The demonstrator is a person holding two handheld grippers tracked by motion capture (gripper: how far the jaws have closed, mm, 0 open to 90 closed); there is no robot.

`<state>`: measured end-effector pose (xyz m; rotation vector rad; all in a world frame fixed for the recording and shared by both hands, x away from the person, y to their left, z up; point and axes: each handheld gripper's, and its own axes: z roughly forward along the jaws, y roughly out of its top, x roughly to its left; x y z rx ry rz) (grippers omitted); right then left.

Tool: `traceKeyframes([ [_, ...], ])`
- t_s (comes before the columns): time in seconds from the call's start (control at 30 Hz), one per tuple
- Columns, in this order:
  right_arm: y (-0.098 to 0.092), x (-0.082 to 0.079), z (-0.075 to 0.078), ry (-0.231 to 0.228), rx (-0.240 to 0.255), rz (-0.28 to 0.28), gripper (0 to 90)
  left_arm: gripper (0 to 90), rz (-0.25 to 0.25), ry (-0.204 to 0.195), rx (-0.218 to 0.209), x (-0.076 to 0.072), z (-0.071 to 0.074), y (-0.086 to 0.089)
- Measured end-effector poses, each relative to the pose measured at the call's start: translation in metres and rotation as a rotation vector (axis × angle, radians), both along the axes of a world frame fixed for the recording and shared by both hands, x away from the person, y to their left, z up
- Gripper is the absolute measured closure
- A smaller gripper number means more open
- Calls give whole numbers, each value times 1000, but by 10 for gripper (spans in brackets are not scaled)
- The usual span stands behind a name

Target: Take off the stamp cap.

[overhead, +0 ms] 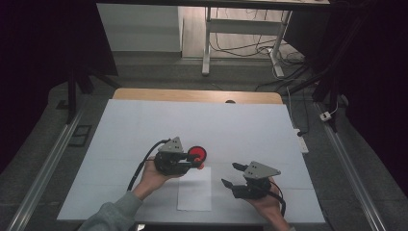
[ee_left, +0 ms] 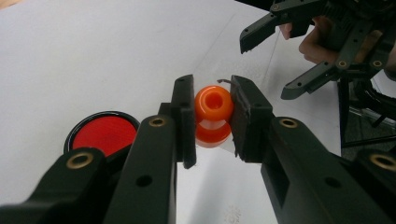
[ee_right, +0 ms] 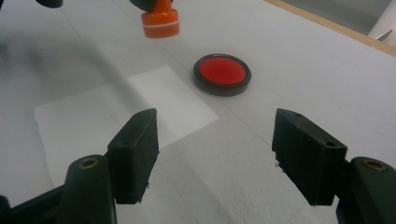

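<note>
My left gripper (overhead: 197, 164) is shut on a small orange stamp (ee_left: 213, 105), its pads pressing the stamp's round knob from both sides. The stamp (ee_right: 161, 23) hangs a little above the table, over the far edge of a white paper sheet (overhead: 195, 192). Just beyond it lies a round red ink pad (overhead: 197, 154) in a black rim, seen also in the left gripper view (ee_left: 105, 133) and the right gripper view (ee_right: 222, 73). My right gripper (overhead: 229, 174) is held open to the right of the paper (ee_right: 116, 112), with nothing between its jaws (ee_right: 215, 154).
A white sheet covers the table (overhead: 144, 125), whose wooden edge shows at the back. Metal rails run along the floor on both sides. A desk frame with cables stands beyond the table.
</note>
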<state>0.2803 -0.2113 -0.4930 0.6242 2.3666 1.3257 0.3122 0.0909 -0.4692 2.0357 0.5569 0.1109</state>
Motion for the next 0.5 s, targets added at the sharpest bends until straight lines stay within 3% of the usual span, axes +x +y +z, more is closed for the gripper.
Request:
traceKeyframes([
  [0.5,22,4,-2,21,14,40,313,717,-10,11,-15,2,-1,0],
])
